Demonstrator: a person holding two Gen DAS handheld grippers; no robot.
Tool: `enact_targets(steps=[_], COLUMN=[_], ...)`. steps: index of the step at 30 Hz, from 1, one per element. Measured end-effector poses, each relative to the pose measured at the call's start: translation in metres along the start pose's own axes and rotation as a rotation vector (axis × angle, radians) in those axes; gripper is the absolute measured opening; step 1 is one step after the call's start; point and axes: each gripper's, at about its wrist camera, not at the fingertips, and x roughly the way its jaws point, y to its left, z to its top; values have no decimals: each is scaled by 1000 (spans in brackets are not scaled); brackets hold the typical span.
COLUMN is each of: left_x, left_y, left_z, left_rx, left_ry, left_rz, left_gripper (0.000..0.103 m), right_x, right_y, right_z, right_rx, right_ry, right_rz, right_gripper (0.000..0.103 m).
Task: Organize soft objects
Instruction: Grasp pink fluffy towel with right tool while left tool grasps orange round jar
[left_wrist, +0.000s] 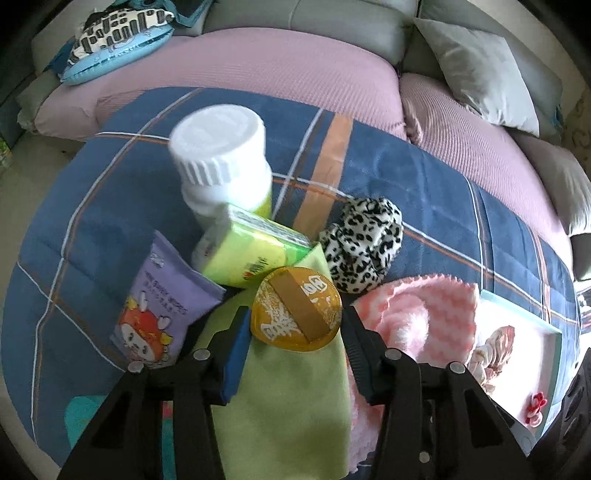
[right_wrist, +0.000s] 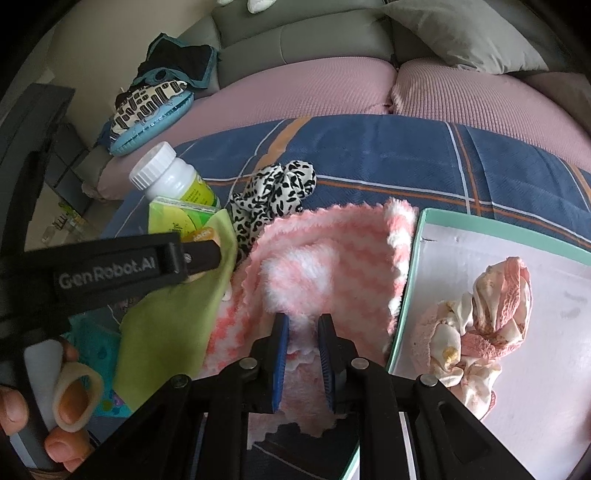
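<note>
My left gripper (left_wrist: 295, 321) is shut on a round yellow puff (left_wrist: 295, 310) with a tan strap, just above a green cloth (left_wrist: 288, 398). One of its fingers (right_wrist: 199, 254) crosses the right wrist view over the green cloth (right_wrist: 166, 325). My right gripper (right_wrist: 303, 325) is shut on a fluffy pink-and-white cloth (right_wrist: 325, 251), pinching a tuft near its front edge. A leopard-print scrunchie (left_wrist: 362, 243) lies behind both cloths on the blue plaid blanket (left_wrist: 424, 184). Pink and cream scrunchies (right_wrist: 491, 314) lie in a teal-rimmed tray (right_wrist: 417, 258) to the right.
A white bottle (left_wrist: 221, 158), a green tissue pack (left_wrist: 243, 251) and a purple snack pack (left_wrist: 159, 295) crowd the left. A person's hand (right_wrist: 66, 406) holds the left gripper. Pink sofa cushions (left_wrist: 277, 62) and a grey pillow (left_wrist: 487, 70) lie behind.
</note>
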Motion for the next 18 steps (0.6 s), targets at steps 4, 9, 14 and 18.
enact_targets(steps=[4,9,14,18], left_x=[-5,-6,-8,-9], left_y=[7,9,7,9], left_z=[1,0,-1,-1], left_rx=[-16,-21,-17,-21], left_ry=[-6,-3,-2,-4], left_rz=[4,9,3,8], left_gripper=[51,51,51,51], right_x=[1,4,11,17], right_y=[7,18,28,30], right_z=[-1,-4,-8,-10], right_rx=[-22,-64,-105,-122], right_ry=[1,8,18,21], right_rz=[-6,-22,-51,-75], right_gripper=[23,30,35,34])
